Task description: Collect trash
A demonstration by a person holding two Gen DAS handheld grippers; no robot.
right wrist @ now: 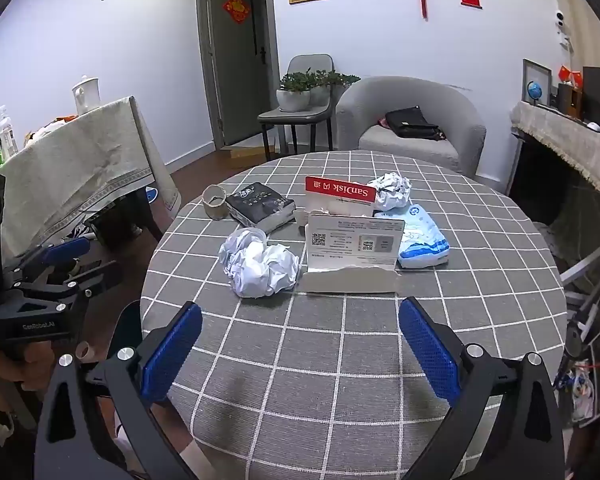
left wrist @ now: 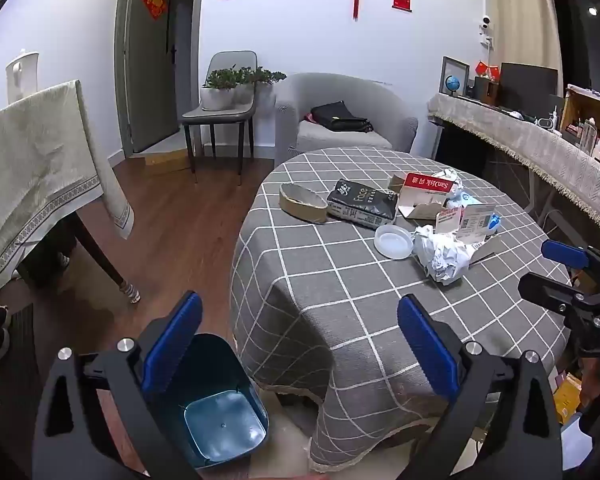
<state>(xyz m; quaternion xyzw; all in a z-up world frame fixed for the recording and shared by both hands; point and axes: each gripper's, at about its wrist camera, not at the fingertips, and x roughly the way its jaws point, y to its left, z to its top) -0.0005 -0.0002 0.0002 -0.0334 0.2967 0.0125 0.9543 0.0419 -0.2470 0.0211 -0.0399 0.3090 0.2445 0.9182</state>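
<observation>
Blue, mesh-textured pads on black angular arms fill the foreground: the left gripper (left wrist: pixel 300 344) stands with its jaws spread wide and nothing between them, poised over the edge of a round table (left wrist: pixel 340 312) draped in a grey cloth crossed by thin white lines. Directly below its left pad sits a blue bin (left wrist: pixel 216 412) on the wooden floor, tucked just beside the table, its smooth glossy interior showing. The right gripper (right wrist: pixel 300 344) is likewise fully spread and holds nothing, hovering above the near part of the cloth; in its view the left gripper appears at the left edge, held by a hand (right wrist: pixel 4 368).

Beyond the pads lies the rubbish, clustered around the middle of the table. Nearest is a ball of crumpled white paper (right wrist: pixel 260 264), touching what seems to be a shallow translucent plastic lid (left wrist: pixel 394 241), largely hidden in the right wrist view. Just beside the paper stands a torn white cardboard package (right wrist: pixel 352 256) with a red printed flap. A soft white-and-blue plastic pouch (right wrist: pixel 422 238) rests to its right, a second paper wad (right wrist: pixel 392 190) behind. A black rectangular packet (right wrist: pixel 260 208) and a brown cardboard tape core (right wrist: pixel 214 200) sit at the left.
</observation>
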